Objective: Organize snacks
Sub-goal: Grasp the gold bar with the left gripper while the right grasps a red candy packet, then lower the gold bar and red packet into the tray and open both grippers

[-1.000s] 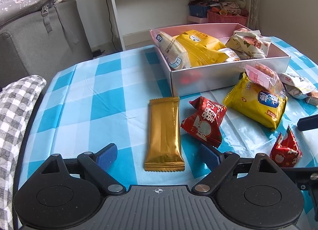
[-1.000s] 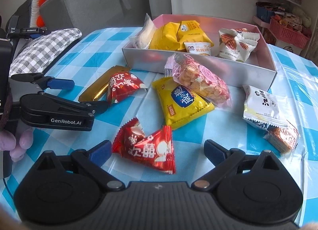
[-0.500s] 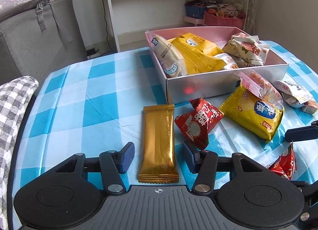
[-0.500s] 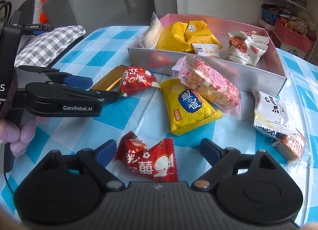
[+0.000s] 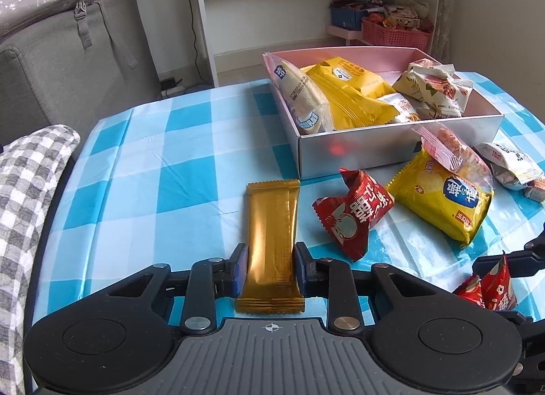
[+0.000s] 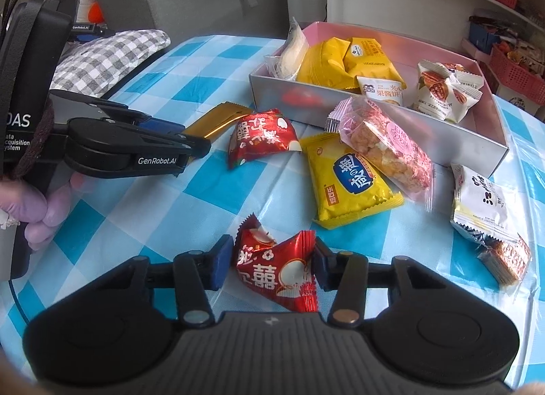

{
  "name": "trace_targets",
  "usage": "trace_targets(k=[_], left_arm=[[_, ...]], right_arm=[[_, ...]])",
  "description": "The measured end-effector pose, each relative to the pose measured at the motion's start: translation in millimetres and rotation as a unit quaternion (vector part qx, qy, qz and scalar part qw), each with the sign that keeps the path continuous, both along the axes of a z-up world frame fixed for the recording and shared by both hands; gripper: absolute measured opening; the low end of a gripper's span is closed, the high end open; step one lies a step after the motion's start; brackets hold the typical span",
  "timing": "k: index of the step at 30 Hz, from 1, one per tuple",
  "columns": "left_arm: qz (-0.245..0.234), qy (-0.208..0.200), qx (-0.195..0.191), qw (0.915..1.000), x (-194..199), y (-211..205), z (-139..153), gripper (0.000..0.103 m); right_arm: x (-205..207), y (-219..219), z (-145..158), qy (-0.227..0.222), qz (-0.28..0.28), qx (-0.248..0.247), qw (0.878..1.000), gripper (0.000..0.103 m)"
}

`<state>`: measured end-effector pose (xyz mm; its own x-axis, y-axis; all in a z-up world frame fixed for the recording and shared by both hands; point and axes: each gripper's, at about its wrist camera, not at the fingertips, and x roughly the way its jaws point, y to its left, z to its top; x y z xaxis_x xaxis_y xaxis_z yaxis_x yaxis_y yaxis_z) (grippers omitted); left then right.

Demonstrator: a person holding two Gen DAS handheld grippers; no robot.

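A long gold snack bar (image 5: 270, 224) lies on the blue-checked tablecloth, its near end between my left gripper's (image 5: 269, 269) blue pads, which are closing and press its two long edges. In the right wrist view the left gripper (image 6: 194, 142) holds the gold bar (image 6: 218, 120) low over the cloth. My right gripper (image 6: 270, 263) is closing on a crinkled red snack packet (image 6: 276, 272), with both pads touching its sides. The pink-lined box (image 5: 374, 153) behind holds several yellow and white packets.
Loose on the cloth lie a second red packet (image 6: 259, 139), a yellow chip packet (image 6: 351, 183), a clear pink rice-cracker packet (image 6: 385, 146), a white packet (image 6: 483, 204) and a small wafer (image 6: 507, 258). A checked cushion (image 5: 27, 190) and grey sofa (image 5: 68, 71) stand left, with shelves behind.
Both grippers went from wide open to closed in on their snacks: the left pads now meet the gold bar, the right pads meet the red packet. Neither hand shifted much.
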<state>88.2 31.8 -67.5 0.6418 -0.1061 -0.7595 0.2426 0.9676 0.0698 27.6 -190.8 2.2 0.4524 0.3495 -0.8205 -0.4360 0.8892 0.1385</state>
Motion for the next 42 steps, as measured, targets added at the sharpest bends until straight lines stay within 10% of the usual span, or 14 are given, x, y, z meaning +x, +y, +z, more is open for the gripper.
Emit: trace_targets(k=[24, 42], left_arm=[[0.01, -0.022, -0.011, 0.9996, -13.2, 6.2, 32.9, 0.026], [0.008, -0.053, -0.068, 0.9962, -7.0, -16.7, 69.6, 0.026]], right_arm=[[-3.8, 1.6, 24.9, -0.035, 0.001, 0.014, 0.999, 0.034], [40.7, -60.6, 62.6, -0.072, -0.134, 0.08, 0.985, 0.034]])
